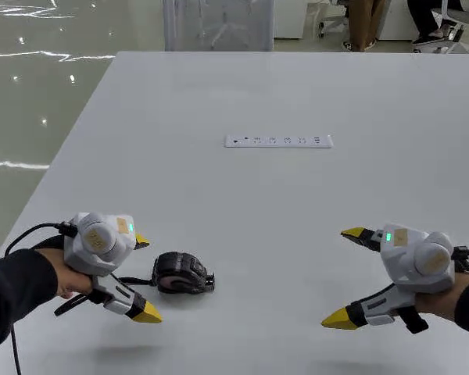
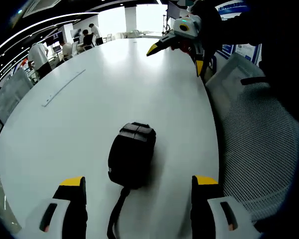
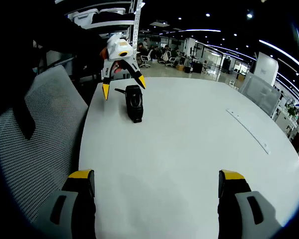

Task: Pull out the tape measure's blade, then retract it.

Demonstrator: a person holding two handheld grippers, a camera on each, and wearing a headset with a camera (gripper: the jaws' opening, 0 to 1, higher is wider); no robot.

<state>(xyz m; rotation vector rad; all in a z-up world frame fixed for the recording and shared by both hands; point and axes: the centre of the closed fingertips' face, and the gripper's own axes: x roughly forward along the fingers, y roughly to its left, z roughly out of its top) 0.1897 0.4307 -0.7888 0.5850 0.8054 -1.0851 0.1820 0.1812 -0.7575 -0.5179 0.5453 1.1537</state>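
**Head view.** The tape (image 1: 184,273) rests on the white table (image 1: 297,195) at lower left of the frame. No blade is drawn out of the case, and its strap (image 1: 133,280) trails toward the left gripper (image 1: 144,277). That gripper sits just left of the case with its jaws spread wide and gripping nothing, one yellow tip above the case's line and one below.

**Left gripper view.** The case lies centred ahead of the two jaws, a placing that suits closing on the body to anchor it.

**Head view, lower right.** The right gripper (image 1: 344,275) is well apart from the tape and likewise wide open and empty. Its jaws point toward what looks like the case's blade end, probably so it can travel in and pinch the hook. Neither gripper touches the tape. A power strip (image 1: 278,141) lies at centre, away from the work. The pull appears not yet begun.
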